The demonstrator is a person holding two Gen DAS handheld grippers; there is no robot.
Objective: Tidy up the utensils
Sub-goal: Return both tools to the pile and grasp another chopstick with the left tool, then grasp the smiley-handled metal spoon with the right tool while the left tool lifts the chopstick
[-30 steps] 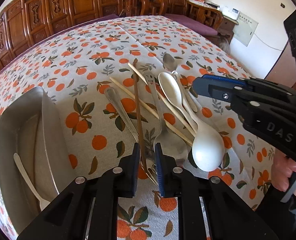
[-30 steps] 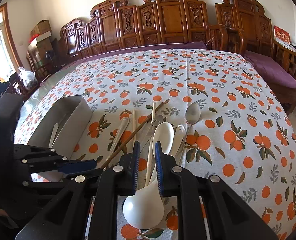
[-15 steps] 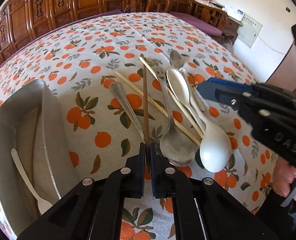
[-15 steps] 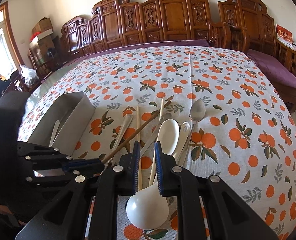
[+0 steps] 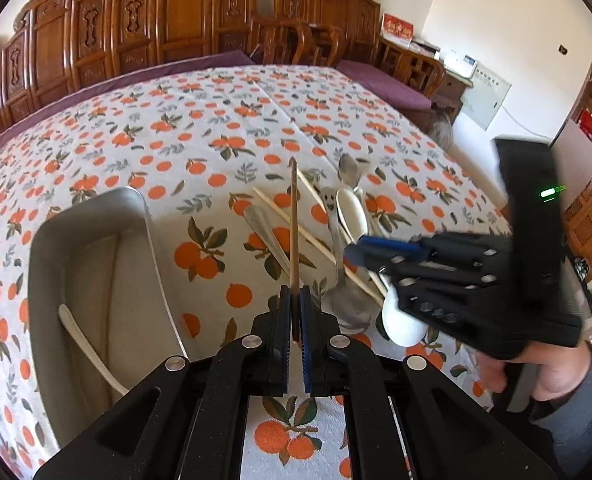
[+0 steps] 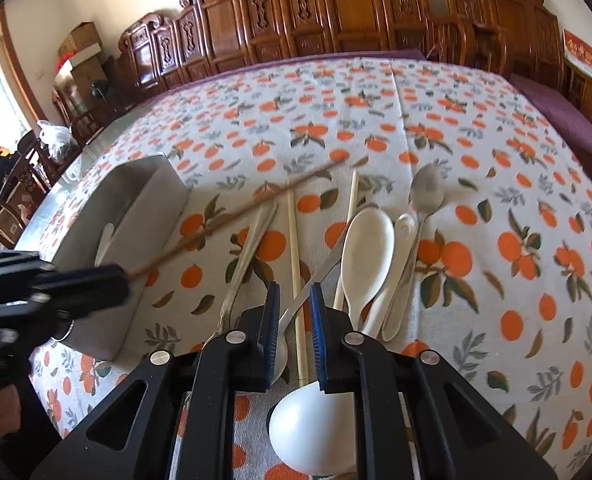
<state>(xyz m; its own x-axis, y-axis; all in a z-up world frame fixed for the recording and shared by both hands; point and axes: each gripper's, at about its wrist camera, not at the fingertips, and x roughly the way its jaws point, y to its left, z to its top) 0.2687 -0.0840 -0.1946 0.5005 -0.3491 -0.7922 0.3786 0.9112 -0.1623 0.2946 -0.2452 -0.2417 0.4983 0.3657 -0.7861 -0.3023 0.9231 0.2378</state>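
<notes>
Now left claw [image 5: 294, 312] pinching brown chopstick [image 5: 293, 220], raised off tablecloth; right claw [image 6: 293, 320] part-spread over pale chopstick [image 6: 296, 264].

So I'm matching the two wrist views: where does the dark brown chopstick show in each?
Left wrist: dark brown chopstick runs up the centre from the shut left gripper.
Right wrist: it slants from left of centre up toward the middle.
Shared landmark: metal tray.

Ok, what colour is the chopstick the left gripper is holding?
Dark brown; the chopstick in the left gripper shows best in the left wrist view.
</notes>
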